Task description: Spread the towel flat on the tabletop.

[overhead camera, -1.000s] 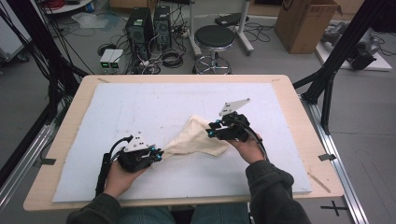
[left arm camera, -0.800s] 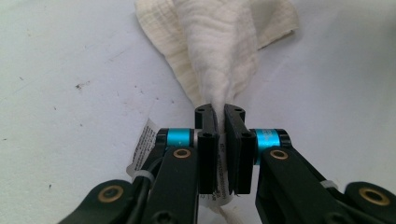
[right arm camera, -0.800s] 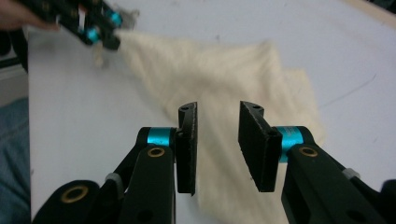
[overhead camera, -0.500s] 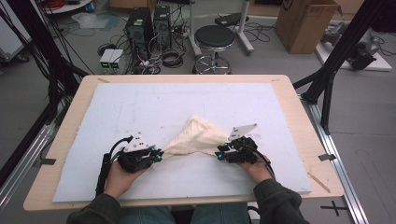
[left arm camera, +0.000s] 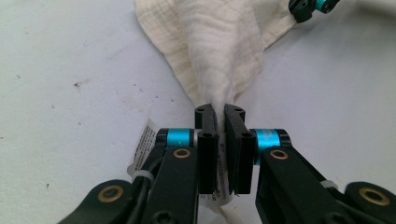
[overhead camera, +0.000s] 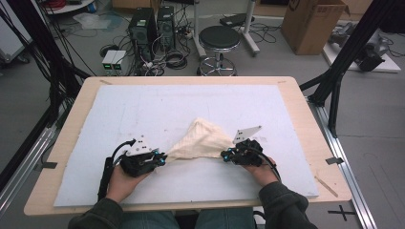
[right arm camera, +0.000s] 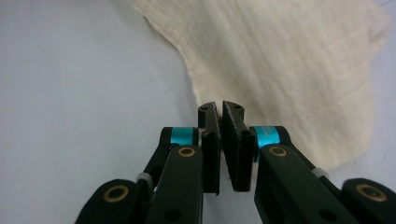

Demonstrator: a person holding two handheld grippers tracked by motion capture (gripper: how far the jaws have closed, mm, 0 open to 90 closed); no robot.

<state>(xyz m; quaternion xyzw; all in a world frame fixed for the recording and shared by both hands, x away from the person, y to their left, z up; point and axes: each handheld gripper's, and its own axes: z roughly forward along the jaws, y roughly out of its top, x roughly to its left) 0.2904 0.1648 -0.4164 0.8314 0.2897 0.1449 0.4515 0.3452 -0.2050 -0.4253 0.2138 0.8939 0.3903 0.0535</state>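
A cream cloth (overhead camera: 203,140) lies bunched on the white mat (overhead camera: 157,107), rising to a low peak between the two grippers. My left gripper (overhead camera: 163,160) is shut on the cloth's left corner; in the left gripper view the gathered fabric (left arm camera: 219,46) runs down between the pads of the left gripper (left arm camera: 219,112), and a printed label (left arm camera: 145,144) sticks out beside them. My right gripper (overhead camera: 223,153) rests low at the cloth's right corner. Its jaws have just been closing, and the right gripper (right arm camera: 220,106) now pinches the thin edge of the cloth (right arm camera: 289,60).
The mat covers most of a wooden table (overhead camera: 305,114). Behind the table, on the floor, are a black stool (overhead camera: 218,40), computer towers (overhead camera: 153,21), cables and a cardboard box (overhead camera: 313,21). A black frame leg (overhead camera: 334,81) stands at the right.
My right gripper came down and toward the near edge, from raised above the cloth to the mat. The cloth's peak sank and spread. The left gripper kept still.
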